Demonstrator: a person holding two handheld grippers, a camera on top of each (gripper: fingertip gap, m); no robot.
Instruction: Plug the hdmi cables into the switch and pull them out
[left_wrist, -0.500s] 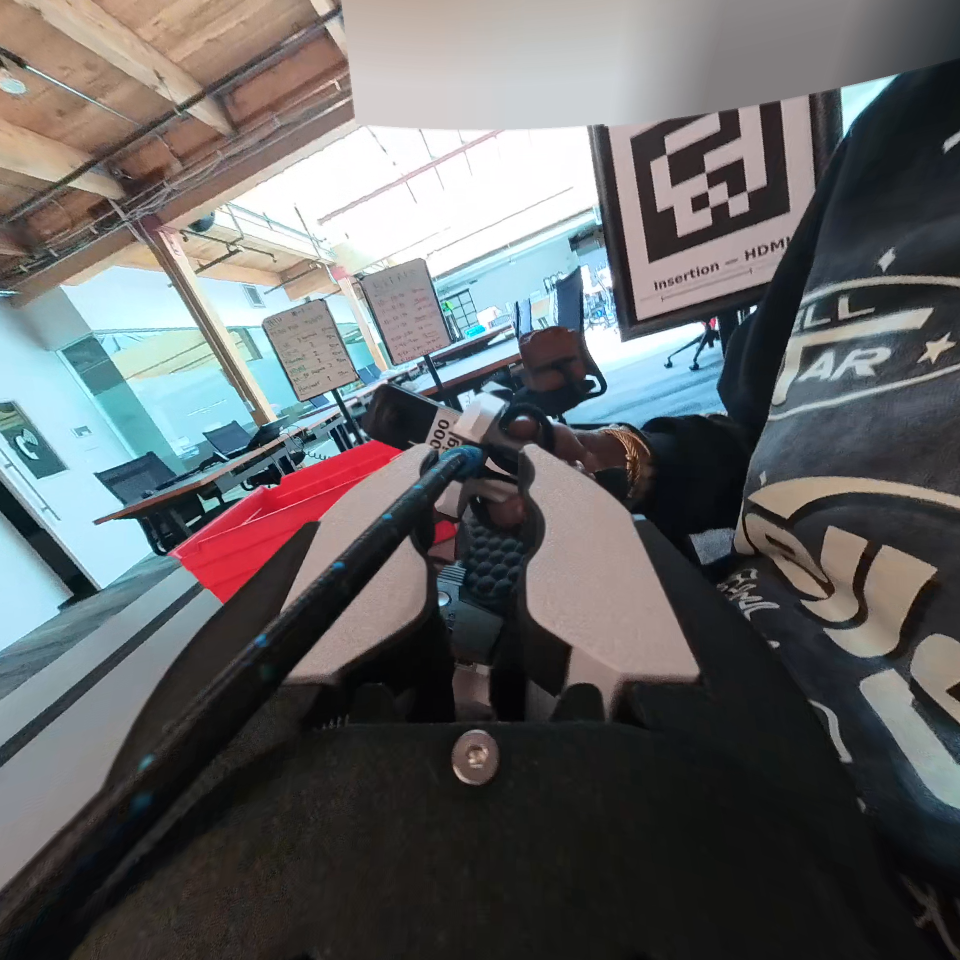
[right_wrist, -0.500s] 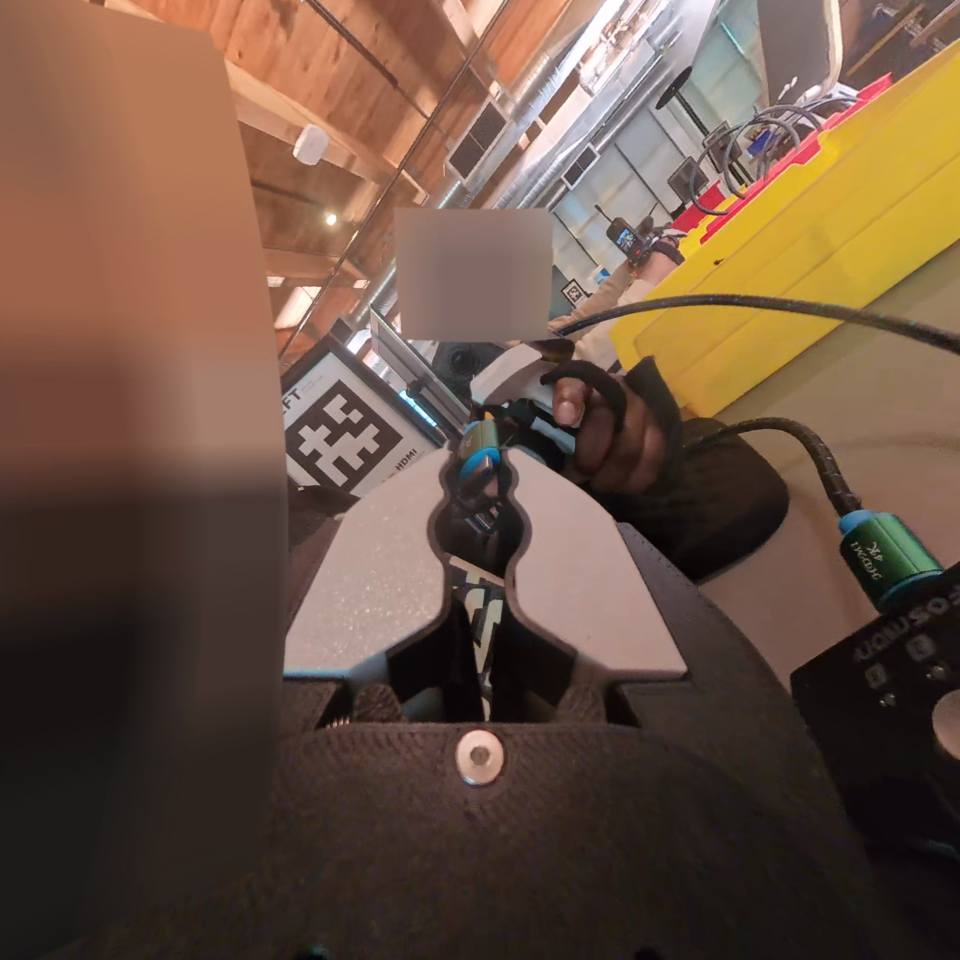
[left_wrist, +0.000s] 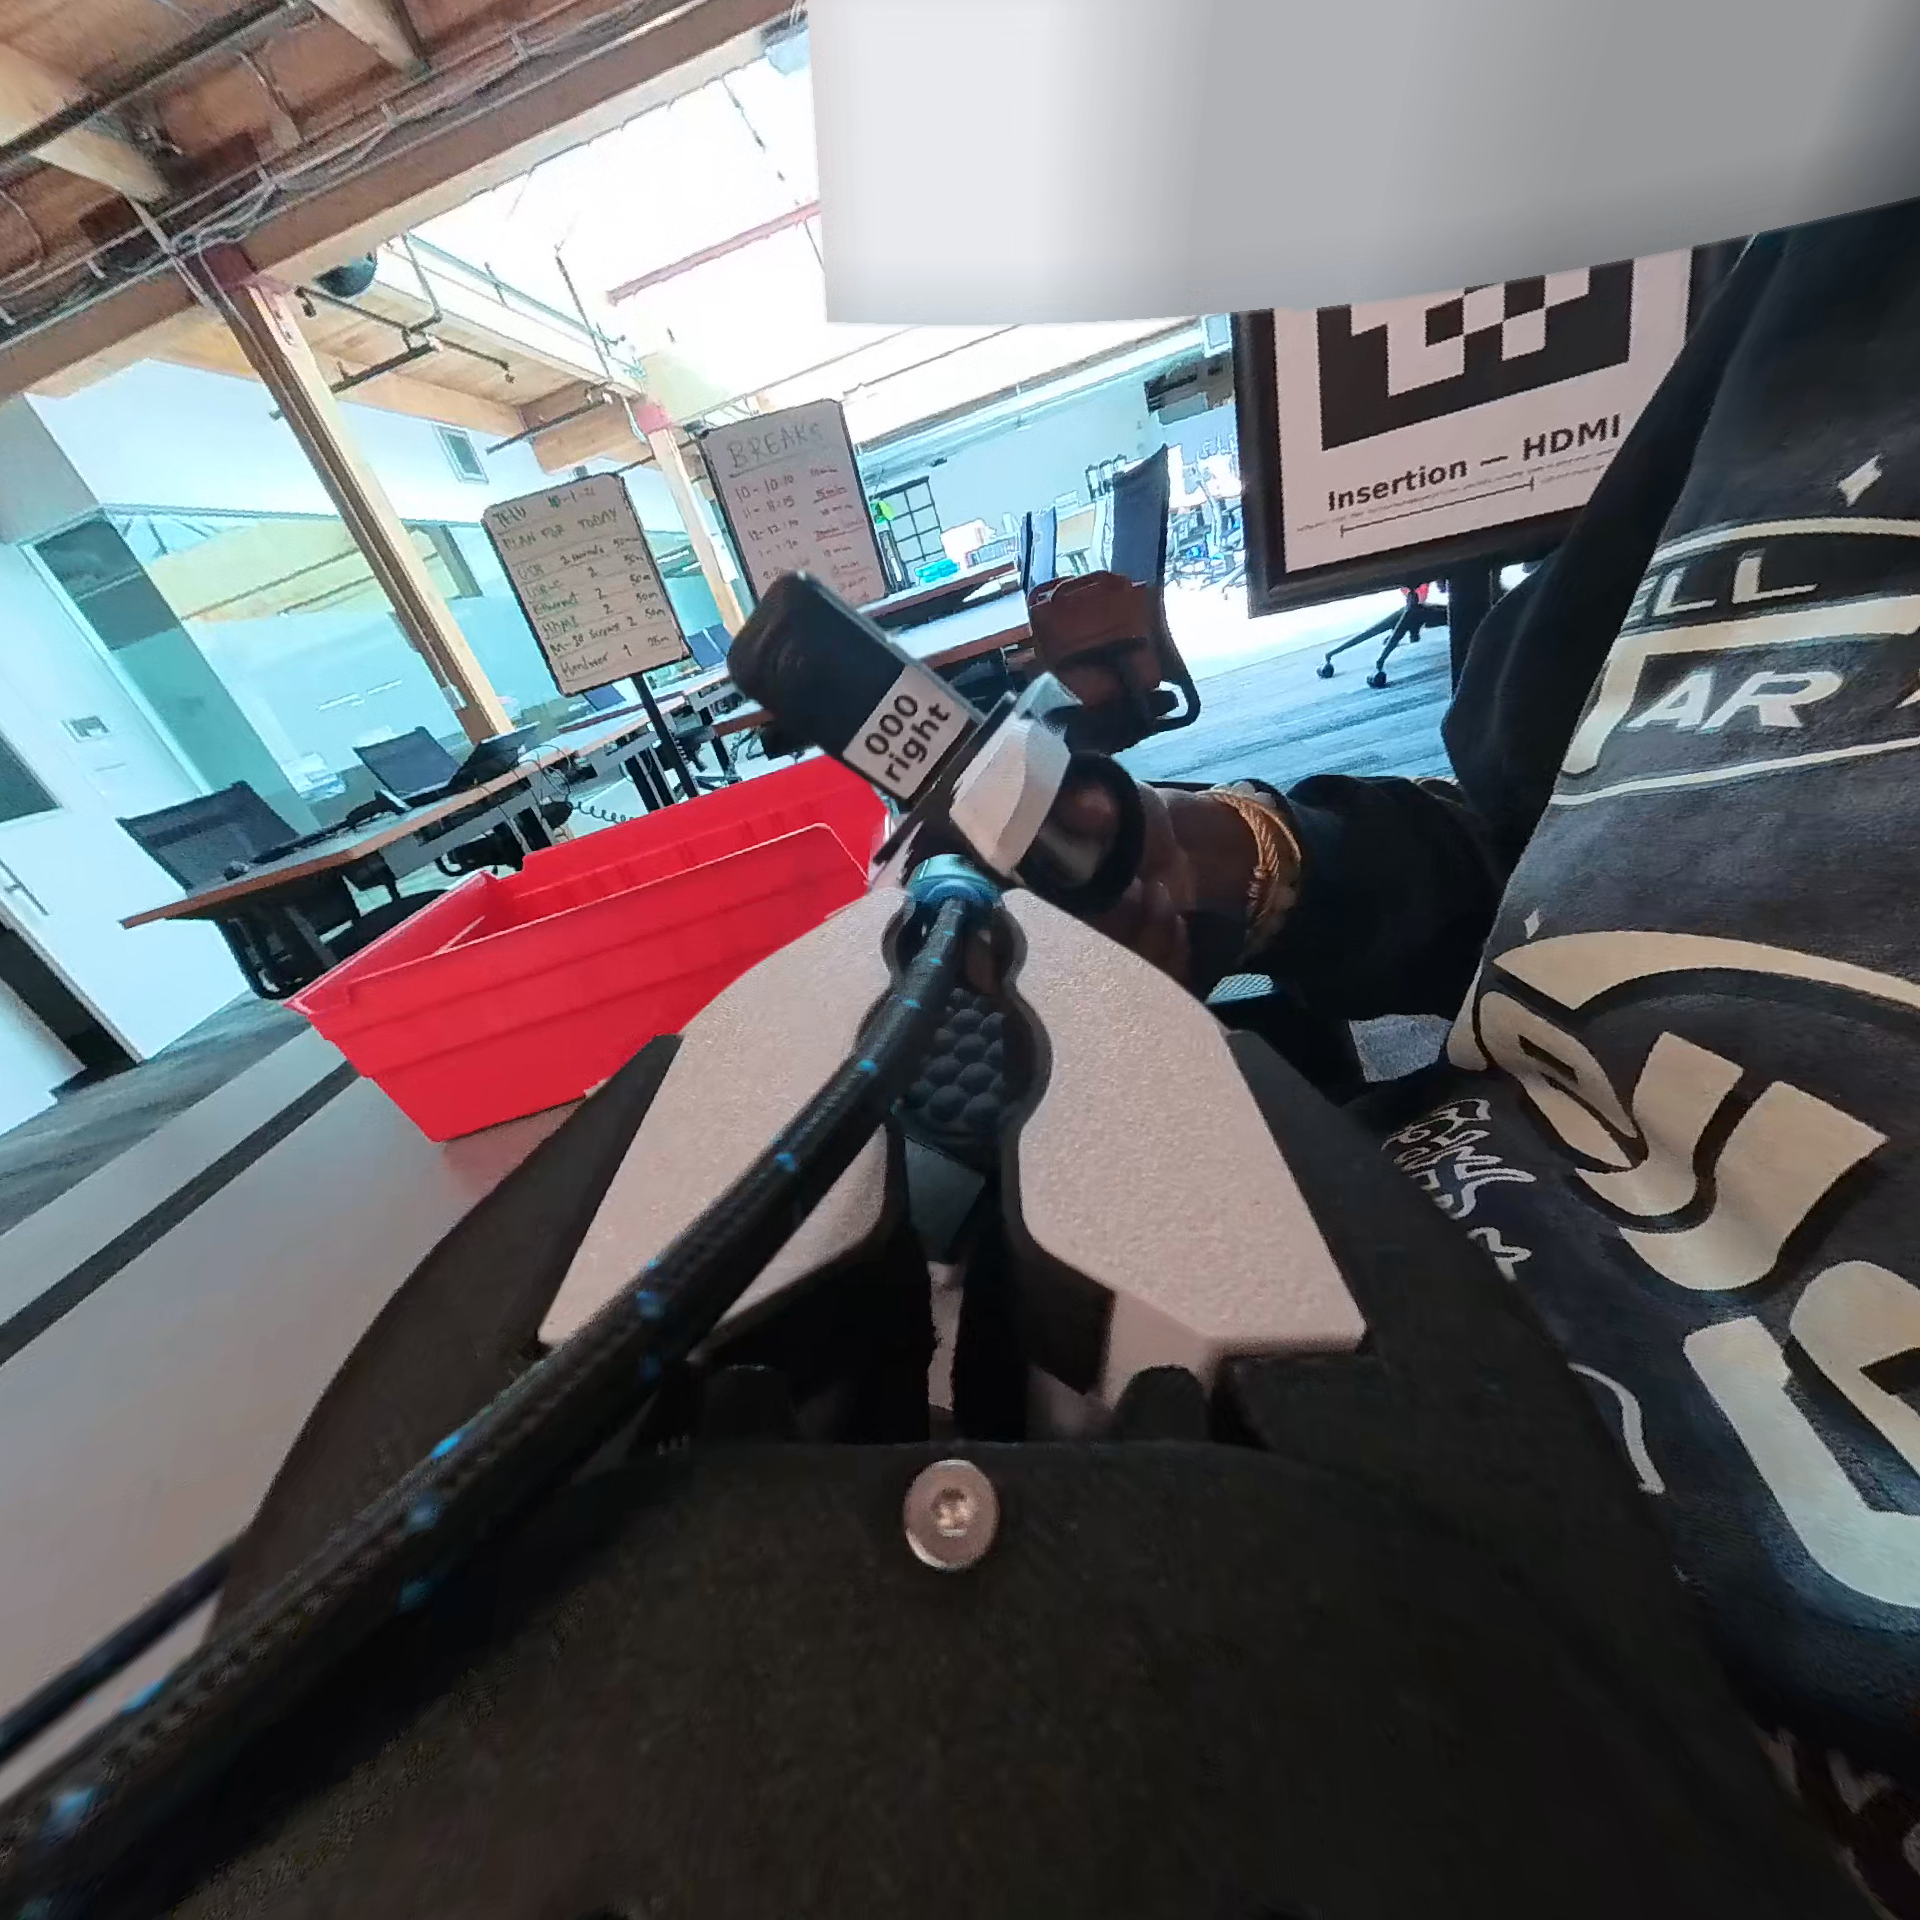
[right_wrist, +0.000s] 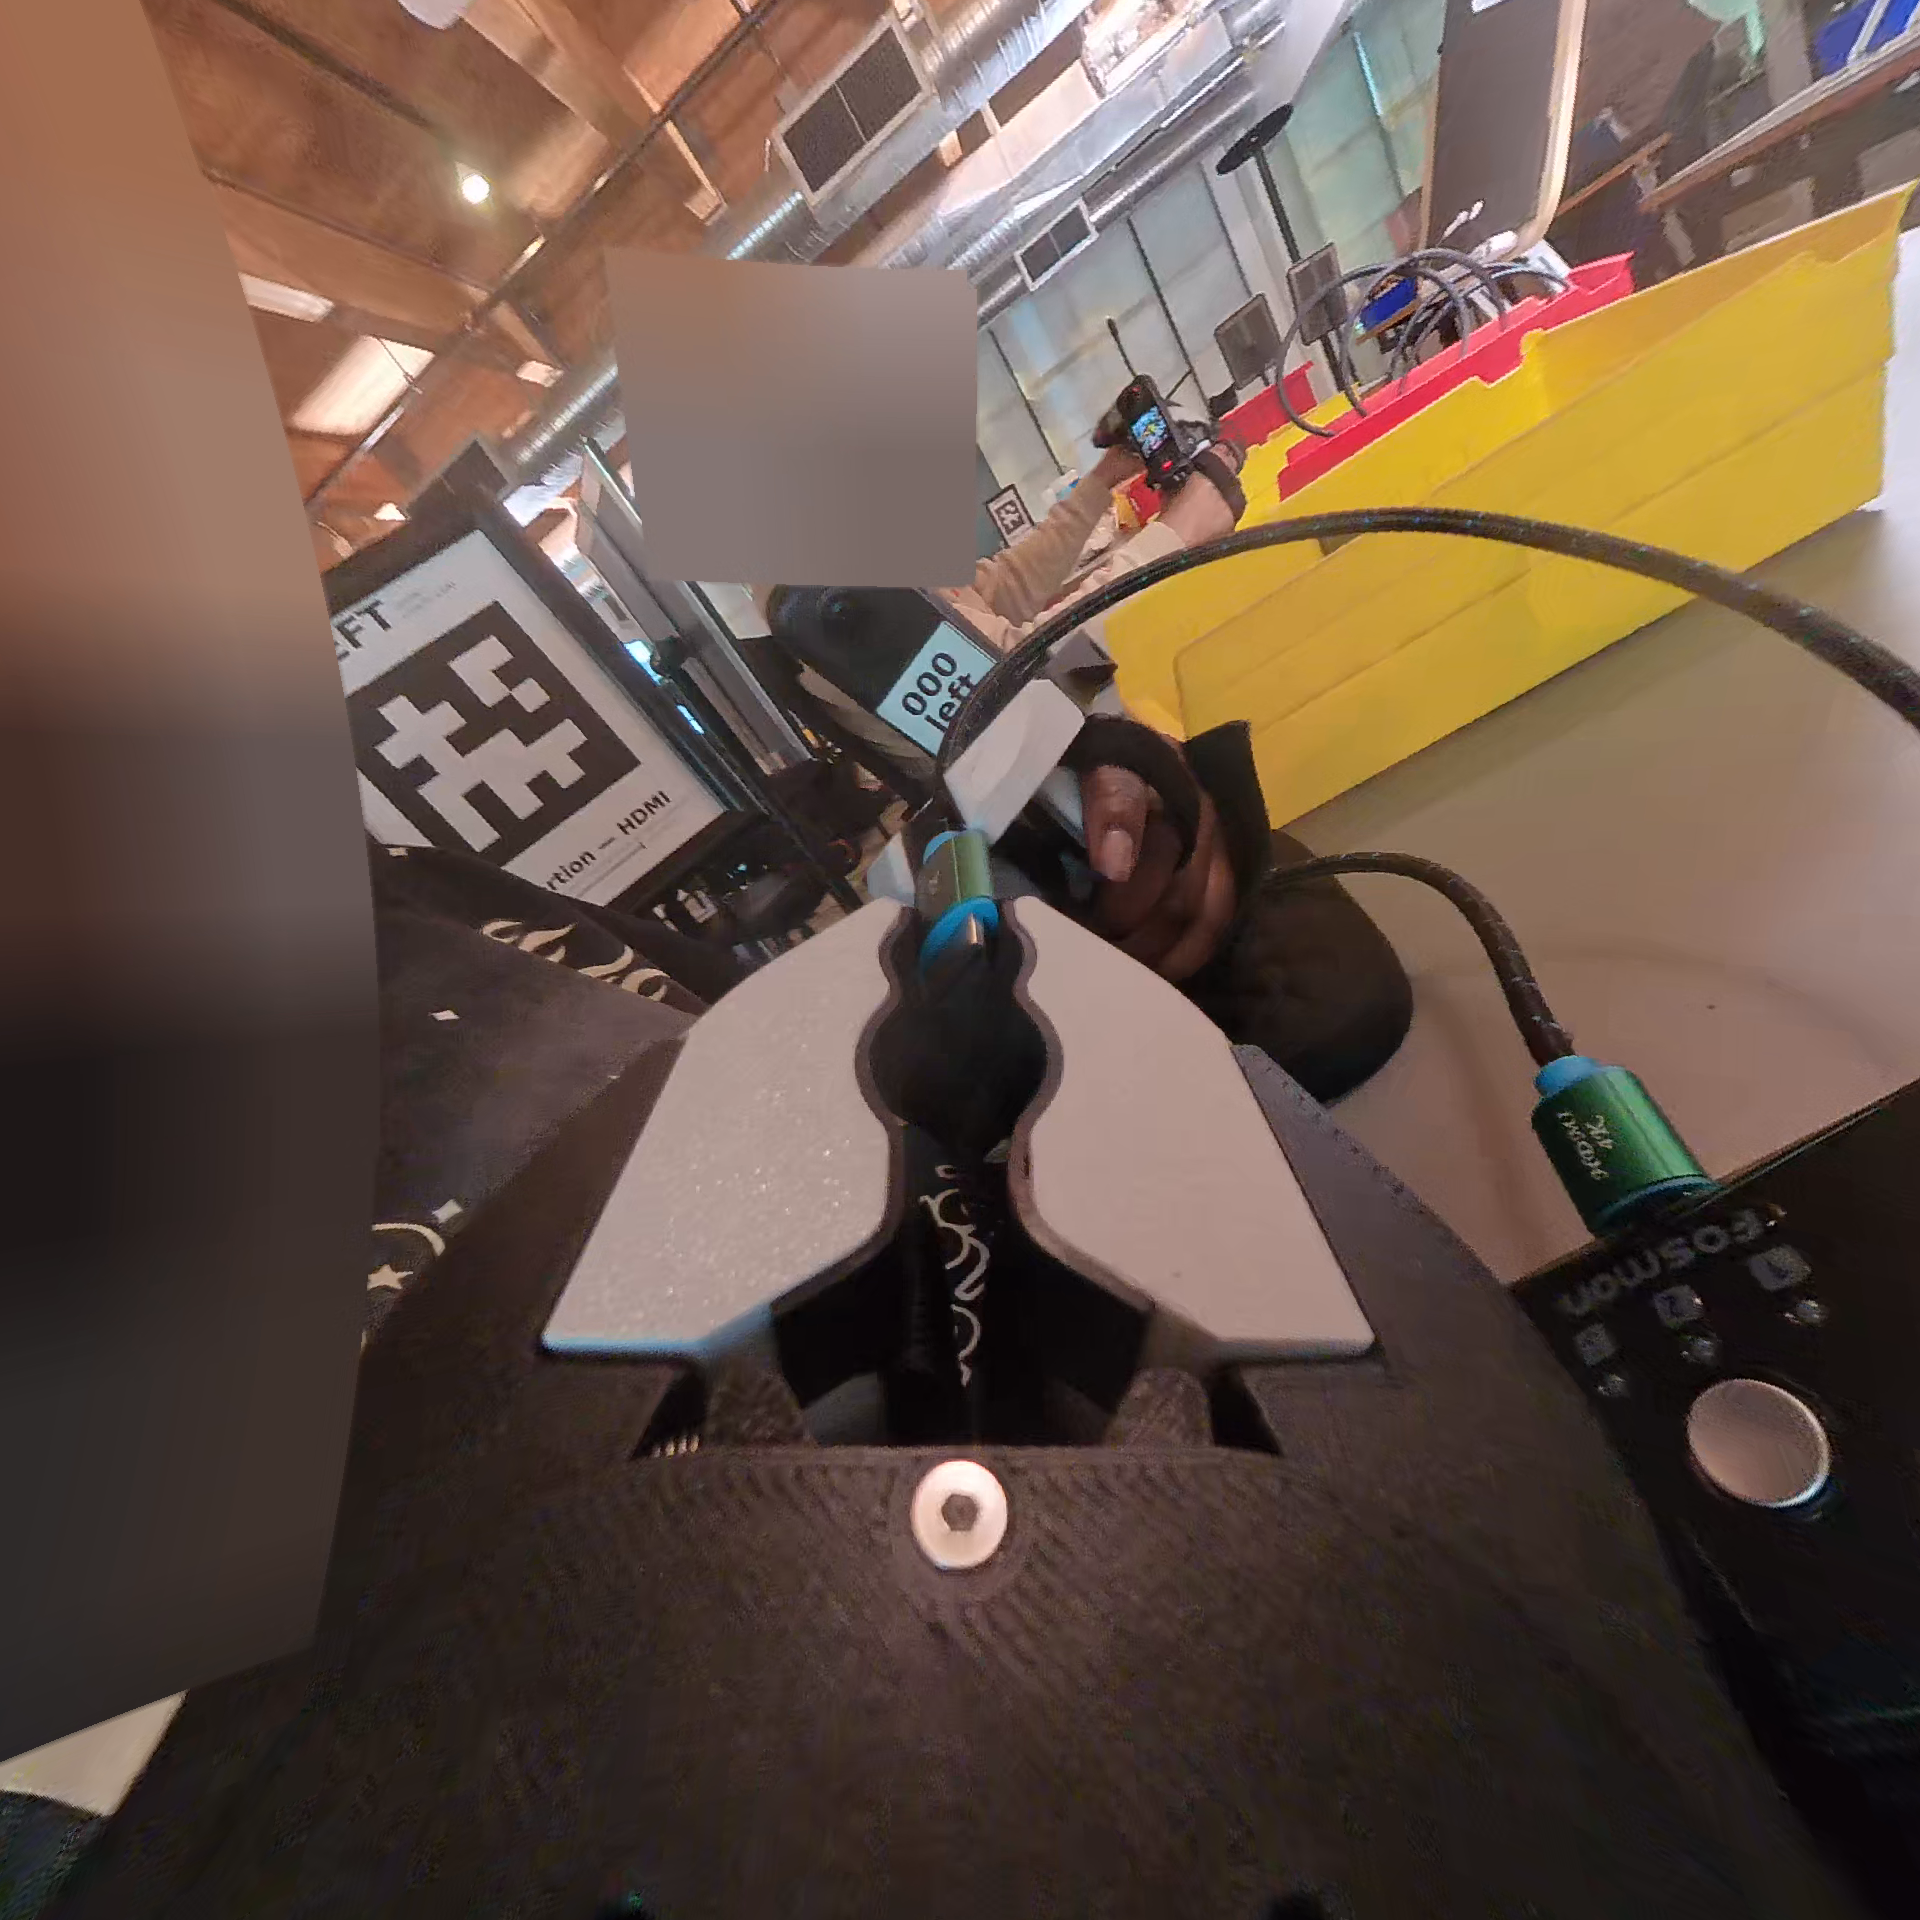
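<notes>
While clamped at the right claw (right_wrist: 961, 920), green metal HDMI plug (right_wrist: 958, 883) angled up-left, well apart from black switch box (right_wrist: 1704, 1340) lower right; left claw (left_wrist: 961, 914) pinching braided black cable (left_wrist: 831, 1132).

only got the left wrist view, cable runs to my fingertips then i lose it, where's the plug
Observer: The green plug sits between the tips of the right gripper, seen in the right wrist view.
Operator: any switch nearby
Observer: Yes, a black switch shows at that view's lower right.
Operator: anything in it
Observer: A second green plug is seated in its edge, with its cable arching away.
</notes>
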